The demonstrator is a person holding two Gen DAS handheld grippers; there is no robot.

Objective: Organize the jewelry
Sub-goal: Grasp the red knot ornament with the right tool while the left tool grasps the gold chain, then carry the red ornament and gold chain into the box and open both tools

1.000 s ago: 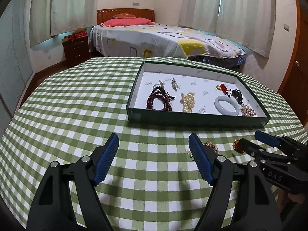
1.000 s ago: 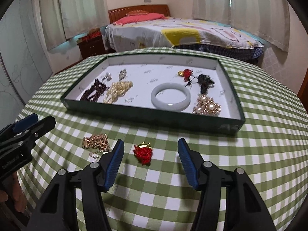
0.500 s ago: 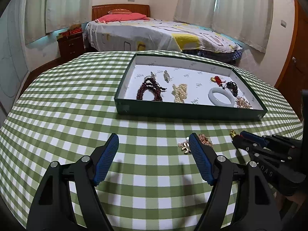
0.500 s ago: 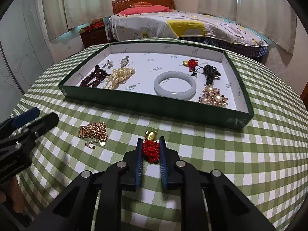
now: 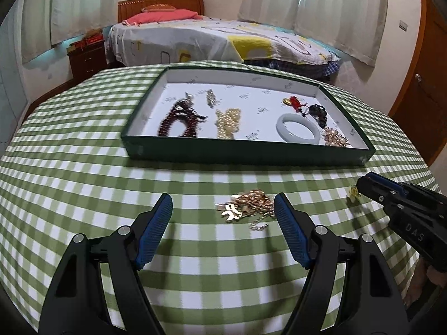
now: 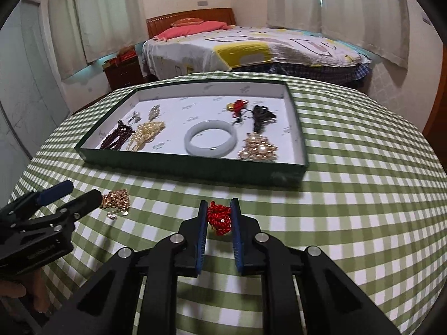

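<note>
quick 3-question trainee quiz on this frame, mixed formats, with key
1. True or false: the right tongs are shut on the red knot charm.
2. Which item lies on the checked tablecloth between the fingers of the open left tongs?
A. gold chain
B. white bangle
C. pearl strand
3. Fill in: the white bangle lies inside the green ____.

Key
1. True.
2. A. The bangle and pearl strand are in the tray.
3. tray
</note>
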